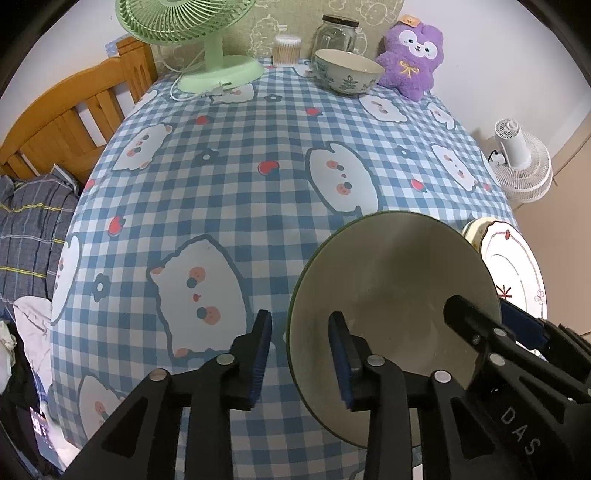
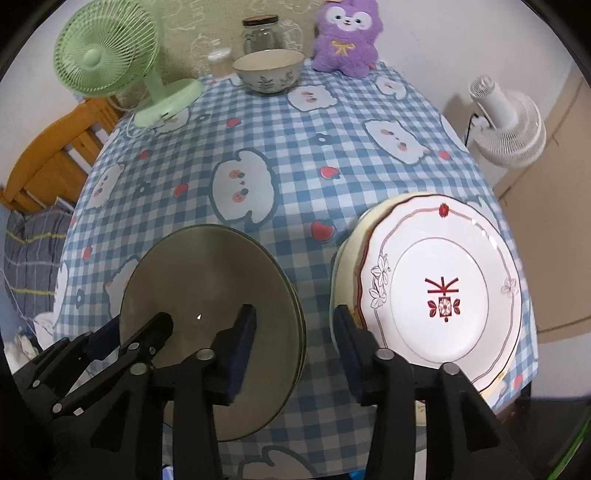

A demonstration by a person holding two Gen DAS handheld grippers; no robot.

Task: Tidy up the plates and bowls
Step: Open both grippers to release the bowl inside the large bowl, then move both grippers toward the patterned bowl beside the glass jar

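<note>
A grey-green bowl [image 1: 391, 288] [image 2: 210, 291] sits on the checked tablecloth near the front edge. My left gripper [image 1: 301, 354] is open, its right finger inside the bowl and its left finger outside the rim. My right gripper [image 2: 295, 347] is open, between the bowl and a stack of plates [image 2: 439, 284] topped by a white plate with red marks, also in the left wrist view [image 1: 517, 266]. The right gripper shows in the left wrist view [image 1: 495, 332], the left gripper in the right wrist view [image 2: 122, 343]. A floral bowl [image 1: 347, 72] [image 2: 267, 70] stands at the back.
At the back stand a green fan [image 1: 207, 40] [image 2: 110, 62], a glass jar [image 1: 336, 31] [image 2: 260, 33], a cotton swab pot [image 1: 286, 50] and a purple plush [image 1: 410, 55] [image 2: 345, 37]. A white fan [image 1: 521, 162] [image 2: 506, 122] stands beyond the table's right edge. A wooden bed frame [image 1: 74, 114] is left.
</note>
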